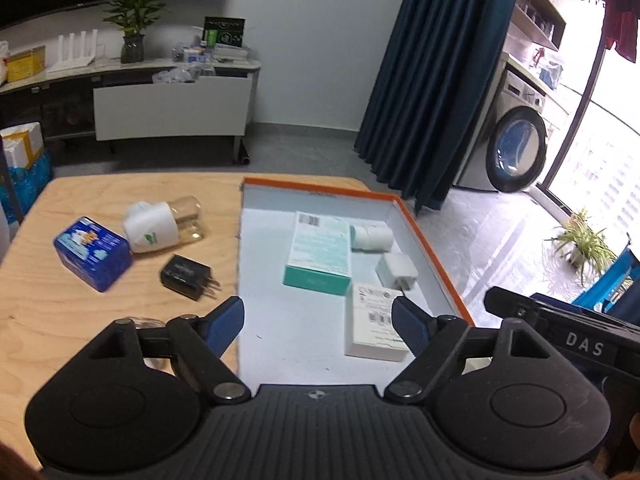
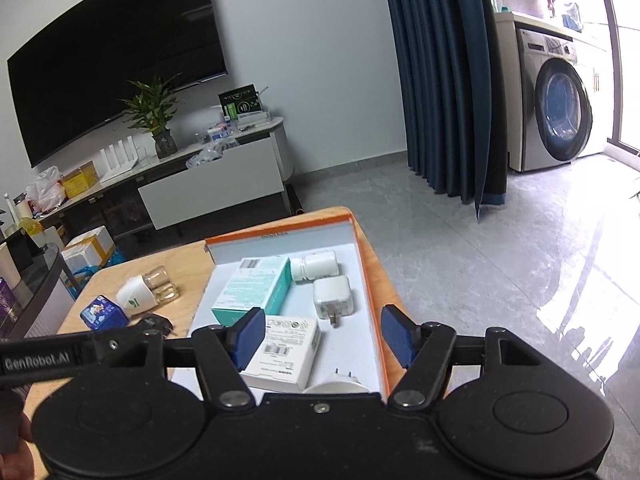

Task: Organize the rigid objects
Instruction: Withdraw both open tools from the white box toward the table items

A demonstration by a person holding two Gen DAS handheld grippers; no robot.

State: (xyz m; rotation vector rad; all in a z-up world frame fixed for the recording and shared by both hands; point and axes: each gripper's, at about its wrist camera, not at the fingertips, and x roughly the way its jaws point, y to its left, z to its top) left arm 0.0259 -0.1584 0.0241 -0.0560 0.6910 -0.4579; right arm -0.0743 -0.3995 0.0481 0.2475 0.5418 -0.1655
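Looking along my left gripper [image 1: 318,322], I see its jaws standing apart with nothing between the pads; they hover over the near part of the orange-rimmed tray [image 1: 432,248]. Inside lie a teal box [image 1: 320,254], a white bottle [image 1: 372,237] on its side, a white charger [image 1: 396,271] and a white carton [image 1: 374,330]. I judge I am between pieces: 4 things are in, 3 wait on the wooden table [image 1: 80,340] left of the tray: a blue tin [image 1: 92,253], a white plug-in bottle [image 1: 162,226] and a black charger [image 1: 186,276]. The next move calls for swinging left and closing across the black charger's body, not its prongs. Something clear sits half hidden behind my left finger; I cannot name it.

From my right gripper [image 2: 322,338], also spread and empty, the same tray shows beneath. A white plug-shaped thing [image 2: 340,382] at the tray's near end is cut off by the gripper body, so I cannot tell what it is. The black charger is mostly hidden behind the other gripper's bar, and the tin's label is too blurred to read.
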